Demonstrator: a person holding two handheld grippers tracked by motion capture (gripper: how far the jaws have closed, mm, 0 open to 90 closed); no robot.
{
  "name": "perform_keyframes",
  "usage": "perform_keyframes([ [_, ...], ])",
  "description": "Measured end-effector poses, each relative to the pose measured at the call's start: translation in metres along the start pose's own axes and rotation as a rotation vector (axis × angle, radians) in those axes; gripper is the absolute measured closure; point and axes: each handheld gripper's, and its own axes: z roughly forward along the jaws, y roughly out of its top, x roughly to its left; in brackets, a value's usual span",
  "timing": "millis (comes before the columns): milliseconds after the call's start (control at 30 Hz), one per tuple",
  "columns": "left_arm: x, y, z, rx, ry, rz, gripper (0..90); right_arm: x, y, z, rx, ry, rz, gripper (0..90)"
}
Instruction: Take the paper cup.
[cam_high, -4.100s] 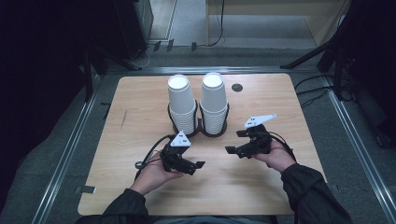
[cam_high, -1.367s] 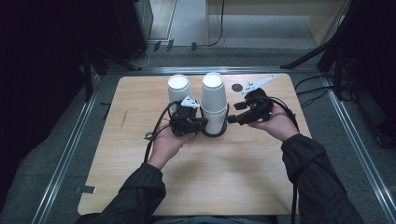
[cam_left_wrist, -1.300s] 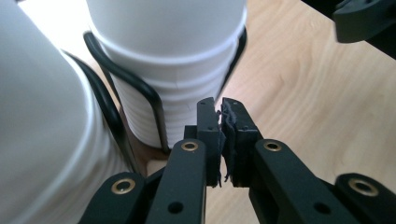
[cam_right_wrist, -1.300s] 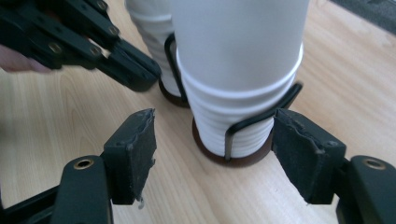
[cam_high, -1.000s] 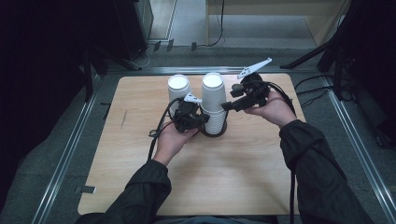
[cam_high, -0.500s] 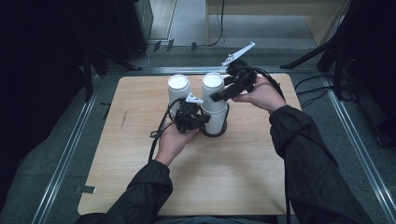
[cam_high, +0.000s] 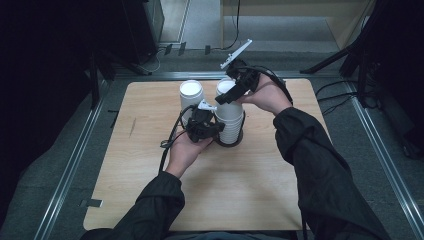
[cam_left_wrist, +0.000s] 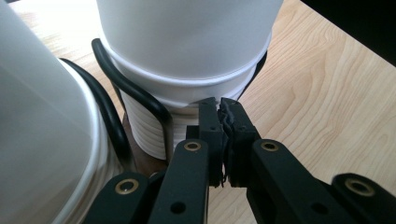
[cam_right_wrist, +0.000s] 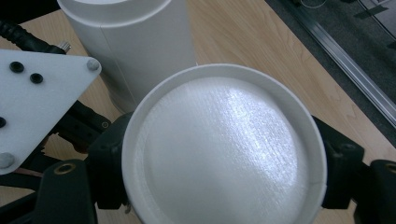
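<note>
**High view: both grippers at the right-hand cup stack**

High view shows two stacks of white paper cups standing upside down in a black wire holder (cam_high: 239, 140) near the far middle of the wooden table (cam_high: 260, 190). The left stack (cam_high: 191, 97) stands free. The right stack (cam_high: 229, 117) has both grippers on it.

Right gripper (cam_high: 226, 97): held from the far right side, angled down onto the top of the right stack. In the right gripper view, the top cup (cam_right_wrist: 224, 149) sits between the two black jaws, one jaw against each side of its wall just below the upturned base. The jaws are spread to the cup's width and clamp it.

Left gripper (cam_high: 215, 126): held low at the near left side of the right stack. In the left gripper view, its jaws are closed together, tip against tip, with nothing visible between them. The closed tips press against the ribbed rims in the lower part of the right stack (cam_left_wrist: 187, 88), just beside the holder's black wire loop (cam_left_wrist: 135, 93).
</note>
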Motion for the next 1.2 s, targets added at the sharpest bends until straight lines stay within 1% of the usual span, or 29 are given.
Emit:
perform_keyframes([
  [67,0.0,0.0,0.0,0.0,-0.004,-0.003,88.2,0.0,0.0,0.0,0.002,0.001,-0.004,23.4],
  [200,0.0,0.0,0.0,-0.002,-0.006,-0.009,88.1,0.001,0.003,-0.001,0.025,-0.003,-0.001,23.8],
  [367,0.0,0.0,0.0,-0.002,-0.005,-0.006,87.2,0.0,0.004,-0.003,0.022,-0.007,0.008,24.2],
  [533,0.0,-0.001,0.0,-0.002,-0.013,-0.002,85.4,-0.001,0.006,-0.007,0.012,-0.004,0.017,24.3],
  [633,0.001,-0.001,0.0,-0.003,-0.019,-0.01,85.3,0.0,0.01,-0.014,0.01,0.002,0.02,24.3],
  [667,0.001,-0.001,0.0,-0.003,-0.019,-0.01,85.3,0.0,0.01,-0.014,0.01,0.002,0.02,24.3],
  [700,0.001,-0.001,0.0,-0.002,-0.019,-0.01,85.1,0.001,0.014,-0.02,0.004,0.003,0.021,24.3],
  [833,0.001,-0.001,0.0,-0.003,-0.029,-0.012,83.9,0.002,0.021,-0.032,0.003,0.002,0.02,24.4],
  [900,0.002,-0.001,0.0,0.002,-0.036,-0.005,82.9,0.003,0.024,-0.038,-0.007,0.003,0.022,24.4],
  [967,0.003,-0.001,0.0,0.0,-0.038,-0.009,82.6,0.005,0.028,-0.044,-0.014,0.001,0.026,24.4],
  [1000,0.003,-0.001,0.0,0.0,-0.038,-0.009,82.5,0.005,0.028,-0.044,-0.014,0.001,0.026,24.4],
  [1033,0.004,-0.001,0.0,0.003,-0.049,-0.013,82.1,0.007,0.032,-0.05,-0.012,-0.001,0.02,24.4],
  [1133,0.004,-0.001,-0.001,0.005,-0.049,-0.004,81.3,0.008,0.037,-0.059,-0.011,-0.006,0.023,24.4],
  [1167,0.005,-0.001,-0.001,0.007,-0.052,-0.007,81.0,0.009,0.039,-0.062,-0.016,-0.006,0.024,24.4],
  [1200,0.004,-0.001,-0.001,0.008,-0.051,-0.004,80.9,0.01,0.041,-0.065,-0.019,-0.006,0.018,24.4],
])
